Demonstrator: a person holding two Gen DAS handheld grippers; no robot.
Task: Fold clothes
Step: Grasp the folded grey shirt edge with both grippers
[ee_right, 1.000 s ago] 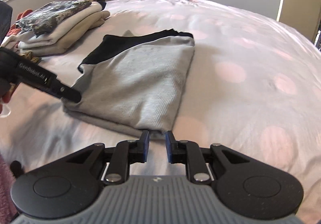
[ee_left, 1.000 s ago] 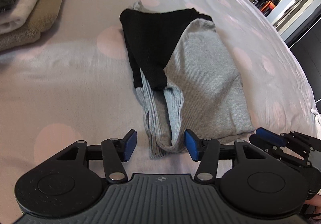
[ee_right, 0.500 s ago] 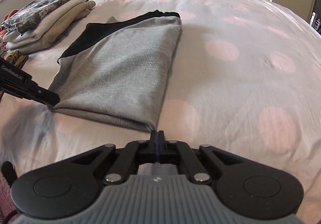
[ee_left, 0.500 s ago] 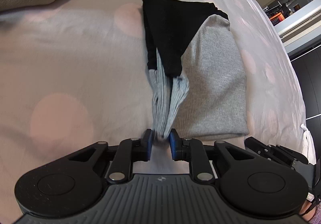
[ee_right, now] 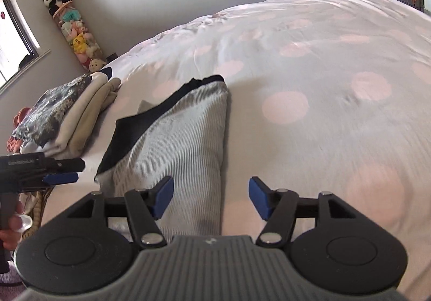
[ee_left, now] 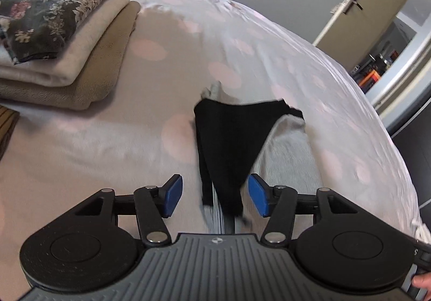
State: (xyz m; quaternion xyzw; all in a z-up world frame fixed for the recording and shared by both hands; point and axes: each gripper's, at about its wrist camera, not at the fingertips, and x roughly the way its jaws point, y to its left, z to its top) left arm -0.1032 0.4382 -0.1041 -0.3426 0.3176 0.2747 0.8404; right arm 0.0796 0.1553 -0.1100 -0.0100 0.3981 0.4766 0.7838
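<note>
Left wrist view: bed (ee_left: 80,144); folded stack (ee_left: 67,58) at ten o'clock; grey-and-black garment (ee_left: 285,155) at centre. My left tongs (ee_left: 215,196) opening, cloth between, unpinched. My right tongs (ee_right: 210,197) opening, astride its edge. Risk: a pad snagging and undoing the fold.

The right gripper (ee_right: 210,197) is opening over the bed (ee_right: 309,63), its fingers (ee_right: 161,197) clear of the grey-and-black top (ee_right: 186,139) lying folded below. The left gripper (ee_right: 60,171) pokes in at left, seemingly empty, near a folded stack (ee_right: 67,115).
</note>
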